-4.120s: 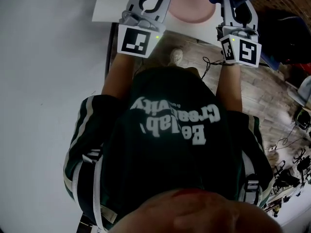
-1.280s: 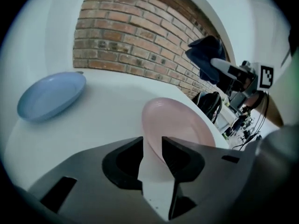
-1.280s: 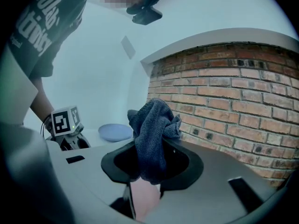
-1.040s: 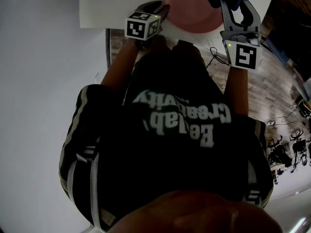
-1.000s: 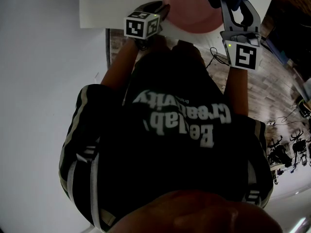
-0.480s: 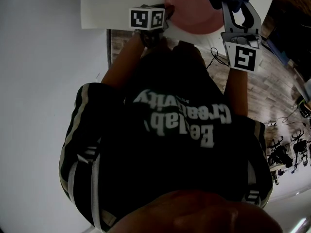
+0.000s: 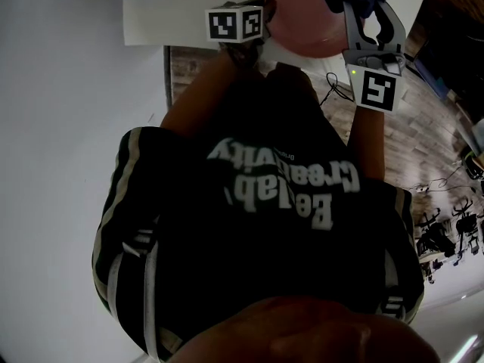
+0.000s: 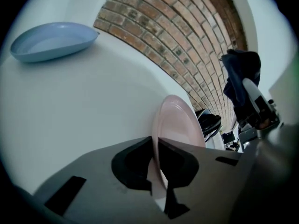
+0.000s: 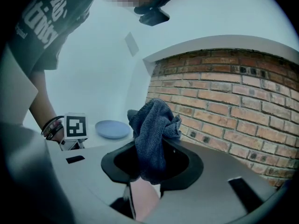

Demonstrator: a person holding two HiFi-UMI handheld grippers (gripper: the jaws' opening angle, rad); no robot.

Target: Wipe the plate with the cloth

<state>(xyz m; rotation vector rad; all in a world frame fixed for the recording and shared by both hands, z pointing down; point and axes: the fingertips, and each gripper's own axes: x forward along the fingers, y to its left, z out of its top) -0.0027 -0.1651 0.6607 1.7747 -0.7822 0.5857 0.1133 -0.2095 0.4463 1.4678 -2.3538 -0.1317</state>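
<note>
Left gripper view: left gripper (image 8: pixel 155 143) has its jaws narrowed onto the near rim of the pink plate (image 8: pixel 180 125), one jaw on each face of the rim. They have just been closing, with the rim between them. Plate sits on the white table (image 8: pixel 84 106). A blue plate (image 8: pixel 51 41) lies well apart at the far side.

Right gripper view: right gripper (image 9: pixel 149 146) is clamped on a bunched blue-grey cloth (image 9: pixel 152 125). Most of the cloth stands up past the jaw tips, in front of the brick wall (image 9: pixel 224 101). A slice of pink plate shows just below the jaws, so the cloth is near the plate. Cannot tell whether it touches.

Head view: the plate is near the table's front edge.

Risks, as a judgement:
- The hold is on the thin rim only. A firm press from the cloth on the far side could lever the plate and twist it out of the jaws.
- With the plate this near the edge, a slip toward the person could carry it off the table.
- The cloth is held by a small fold, so dragging it hard could pull it free.

Against one second ago: the left gripper's marker cube stood short of the plate; it now sits close against the rim. The right gripper and cloth are where they were.
</note>
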